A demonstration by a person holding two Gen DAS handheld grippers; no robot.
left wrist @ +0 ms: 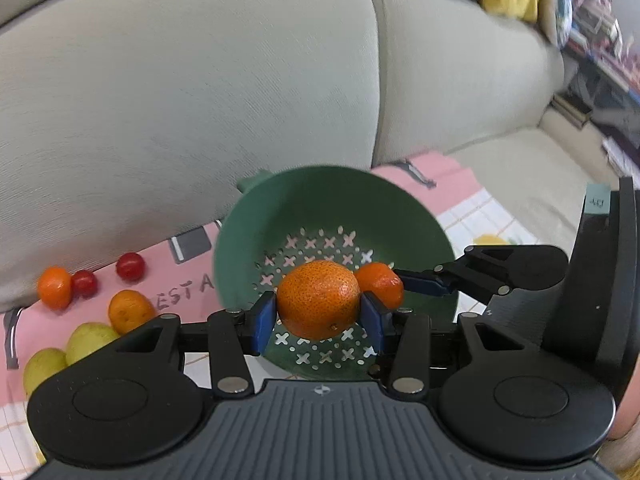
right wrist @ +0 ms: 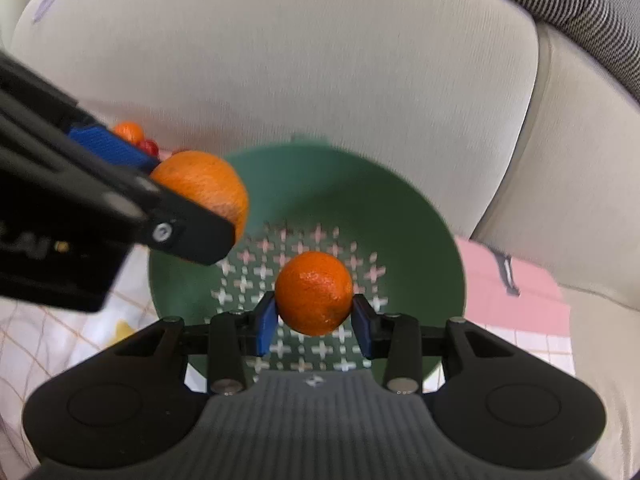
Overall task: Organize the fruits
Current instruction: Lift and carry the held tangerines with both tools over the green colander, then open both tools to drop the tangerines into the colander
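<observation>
My left gripper (left wrist: 320, 316) is shut on a large mandarin (left wrist: 319, 300) and holds it over the green colander (left wrist: 336, 200). My right gripper (right wrist: 314, 322) is shut on a smaller mandarin (right wrist: 314, 292), also above the colander (right wrist: 360, 200). In the left wrist view the right gripper's finger (left wrist: 424, 283) reaches in from the right with its mandarin (left wrist: 382, 284) just behind mine. In the right wrist view the left gripper (right wrist: 190, 200) comes in from the left with the large mandarin (right wrist: 204, 188). The colander's holed bottom shows no fruit lying in it.
The colander stands on a pink and white cloth (left wrist: 444, 176) spread on a beige sofa (left wrist: 180, 100). Left of it lie two mandarins (left wrist: 55, 286) (left wrist: 130, 310), two cherry tomatoes (left wrist: 84, 283) (left wrist: 130, 266) and two green fruits (left wrist: 92, 340) (left wrist: 42, 366).
</observation>
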